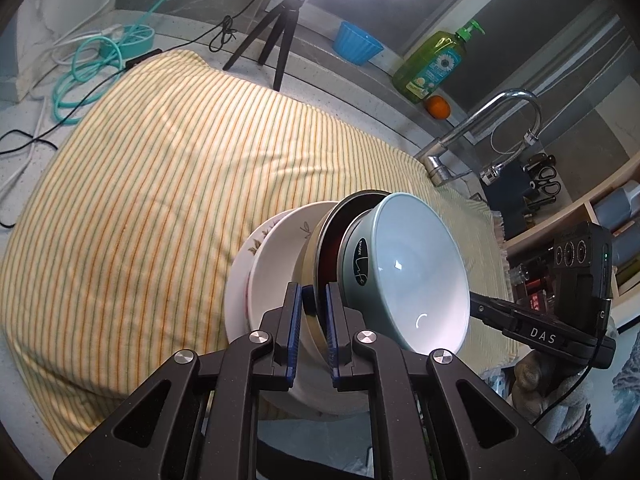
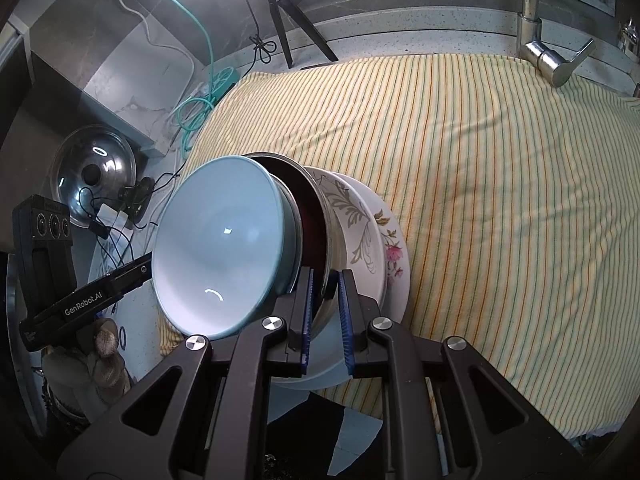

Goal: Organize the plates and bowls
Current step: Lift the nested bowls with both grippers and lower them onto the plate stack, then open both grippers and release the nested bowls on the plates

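A tilted stack of dishes hangs over the near edge of the striped cloth (image 1: 160,180) (image 2: 500,180). A blue-grey bowl (image 1: 416,272) (image 2: 216,248) nests in a dark-lined metal bowl (image 1: 332,240) (image 2: 308,208). Behind them are a white leaf-patterned bowl (image 1: 280,256) (image 2: 352,216) and a white flowered plate (image 1: 240,280) (image 2: 394,256). My left gripper (image 1: 313,316) is shut on the metal bowl's rim on one side. My right gripper (image 2: 326,304) is shut on that rim from the opposite side. Each gripper's body shows beyond the blue-grey bowl in the other's view.
A faucet (image 1: 472,132) (image 2: 552,56) stands at the cloth's far corner. A tripod (image 1: 280,32), a blue cup (image 1: 356,42), a soap bottle (image 1: 432,64) and an orange (image 1: 438,107) line the back. Cables (image 1: 80,72) and a pot lid (image 2: 96,168) lie beside the cloth.
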The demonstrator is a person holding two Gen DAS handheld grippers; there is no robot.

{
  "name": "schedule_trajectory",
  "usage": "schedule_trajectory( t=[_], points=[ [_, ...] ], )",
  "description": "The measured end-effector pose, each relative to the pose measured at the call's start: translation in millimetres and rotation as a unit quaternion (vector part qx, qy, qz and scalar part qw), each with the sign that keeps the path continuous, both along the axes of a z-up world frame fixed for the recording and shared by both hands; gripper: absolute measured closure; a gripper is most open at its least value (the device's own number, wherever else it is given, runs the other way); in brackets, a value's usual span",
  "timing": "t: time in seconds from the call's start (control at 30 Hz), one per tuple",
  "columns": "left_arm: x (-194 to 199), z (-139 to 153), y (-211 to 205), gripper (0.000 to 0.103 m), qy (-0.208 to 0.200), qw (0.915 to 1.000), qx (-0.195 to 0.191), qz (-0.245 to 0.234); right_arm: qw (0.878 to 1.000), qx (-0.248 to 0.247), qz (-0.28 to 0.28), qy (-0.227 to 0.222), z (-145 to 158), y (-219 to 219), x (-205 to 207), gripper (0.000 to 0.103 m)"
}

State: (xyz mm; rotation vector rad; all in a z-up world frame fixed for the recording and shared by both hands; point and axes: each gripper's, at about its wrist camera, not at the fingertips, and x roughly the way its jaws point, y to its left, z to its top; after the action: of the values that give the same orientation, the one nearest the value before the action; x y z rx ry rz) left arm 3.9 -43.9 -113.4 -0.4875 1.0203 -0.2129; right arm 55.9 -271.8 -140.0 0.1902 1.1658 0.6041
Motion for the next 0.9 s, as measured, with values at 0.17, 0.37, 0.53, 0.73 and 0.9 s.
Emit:
schedule_trajectory(
  t=[0.17,0.37,0.53,0.73,0.9],
  points=[
    [1,0,0,0.094,-0.002,1.0000,0.008,0.002,1.000,0.001,0.004,-0.003,1,-1,2,0.089],
    [0,1,1,0.088,-0.005,0.9998,0.014,0.013,1.000,-0.003,0.006,-0.011,4,-5,-1,0.089],
    [-2,3,4,0.079,-0.009,0.9996,0.018,0.021,1.000,-0.003,0.007,-0.020,8,-9,-2,0.081],
    [-5,6,3,0.076,-0.013,0.9993,0.022,0.029,0.999,0.012,0.002,-0.031,17,-17,-3,0.069],
    [-11,13,5,0.070,-0.023,0.9988,0.028,0.034,0.998,0.014,-0.003,-0.056,31,-25,-9,0.049]
  ],
)
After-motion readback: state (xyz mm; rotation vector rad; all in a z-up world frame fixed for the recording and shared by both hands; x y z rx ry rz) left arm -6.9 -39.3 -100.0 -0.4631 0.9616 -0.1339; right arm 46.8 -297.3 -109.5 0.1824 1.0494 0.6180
